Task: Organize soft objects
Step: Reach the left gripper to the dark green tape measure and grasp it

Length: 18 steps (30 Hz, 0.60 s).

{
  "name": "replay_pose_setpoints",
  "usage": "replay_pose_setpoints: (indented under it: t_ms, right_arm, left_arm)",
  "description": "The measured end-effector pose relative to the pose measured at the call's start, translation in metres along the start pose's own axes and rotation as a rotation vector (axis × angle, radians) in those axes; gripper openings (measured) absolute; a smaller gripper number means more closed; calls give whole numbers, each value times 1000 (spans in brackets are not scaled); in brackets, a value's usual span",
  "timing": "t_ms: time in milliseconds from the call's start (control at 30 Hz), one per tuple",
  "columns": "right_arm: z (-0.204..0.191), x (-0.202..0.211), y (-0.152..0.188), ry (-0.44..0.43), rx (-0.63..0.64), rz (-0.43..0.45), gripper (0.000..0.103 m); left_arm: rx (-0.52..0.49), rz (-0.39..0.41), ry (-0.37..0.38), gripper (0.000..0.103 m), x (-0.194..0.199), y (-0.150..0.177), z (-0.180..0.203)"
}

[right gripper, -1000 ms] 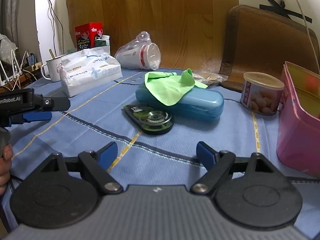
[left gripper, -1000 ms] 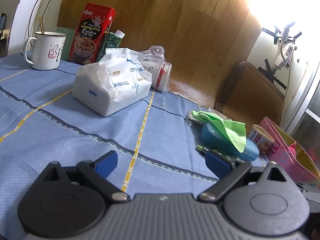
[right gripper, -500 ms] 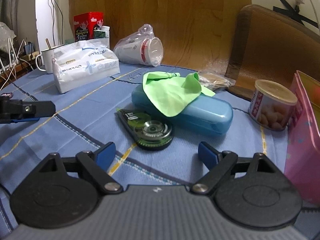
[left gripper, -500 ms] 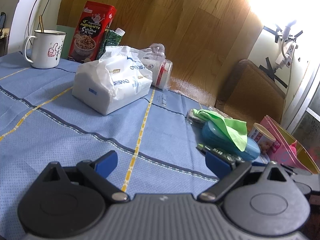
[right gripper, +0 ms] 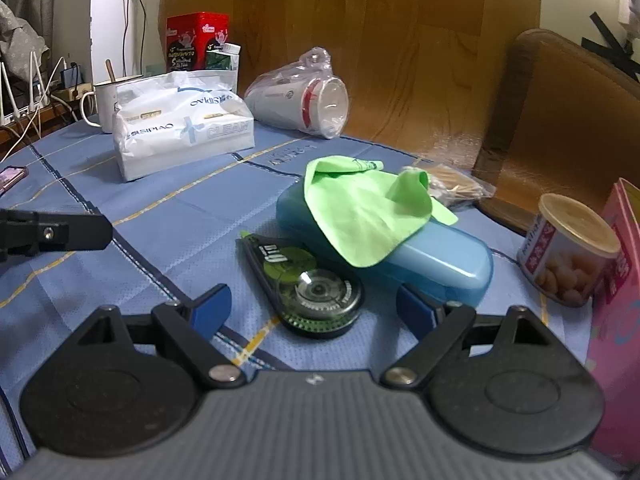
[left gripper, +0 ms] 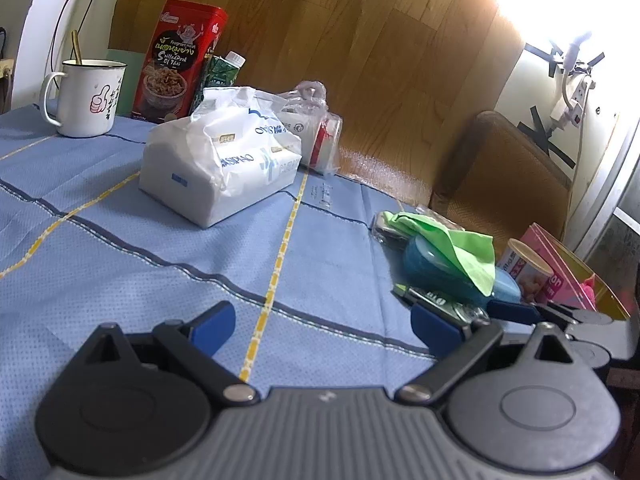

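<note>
A green cloth (right gripper: 368, 212) lies draped over a blue case (right gripper: 436, 256) on the blue tablecloth; it also shows in the left wrist view (left gripper: 456, 248). A white tissue pack (left gripper: 220, 164) sits further back, also in the right wrist view (right gripper: 180, 136). My right gripper (right gripper: 314, 312) is open and empty, low over the table just before a correction tape dispenser (right gripper: 308, 284) and the case. My left gripper (left gripper: 320, 326) is open and empty over bare cloth, with the tissue pack ahead of it to the left and the case to its right.
A white mug (left gripper: 86, 98), a red tin (left gripper: 176, 64) and bagged paper cups (right gripper: 304, 100) stand at the back. A snack can (right gripper: 568, 252) and a pink box (right gripper: 616, 280) are at the right. A wooden chair back (right gripper: 560, 120) stands behind the table.
My right gripper has moved forward and closer to the tape dispenser and the blue case. My left gripper has shifted slightly; the right gripper's fingers now show at its right.
</note>
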State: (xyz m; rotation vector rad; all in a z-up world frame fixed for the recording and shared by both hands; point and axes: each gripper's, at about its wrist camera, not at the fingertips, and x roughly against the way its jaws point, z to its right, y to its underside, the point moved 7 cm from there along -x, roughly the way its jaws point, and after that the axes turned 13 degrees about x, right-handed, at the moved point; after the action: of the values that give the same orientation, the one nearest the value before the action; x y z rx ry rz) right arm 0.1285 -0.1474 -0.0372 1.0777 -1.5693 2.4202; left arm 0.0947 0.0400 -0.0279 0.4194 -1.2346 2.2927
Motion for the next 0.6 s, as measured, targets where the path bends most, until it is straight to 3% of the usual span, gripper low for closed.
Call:
replay_pose_setpoints:
  t_ms: [67,167,267,600]
  right_arm:
    - [-1,-3,-2,-22,-1,1,88]
    - [-4,-3,-4,-56,-3,16,59]
    - [-9,2,-3,-39,15,25,57]
    - [-41,42,19,-112,15,51,55]
  left_arm:
    - [0,0,4,98,0,-1,0]
    - [9,-4,8,98,-1,-1,-1]
    - [16,-14,14,98,-2,-2,-2]
    - [-5,-51,39,98,-5,2,2]
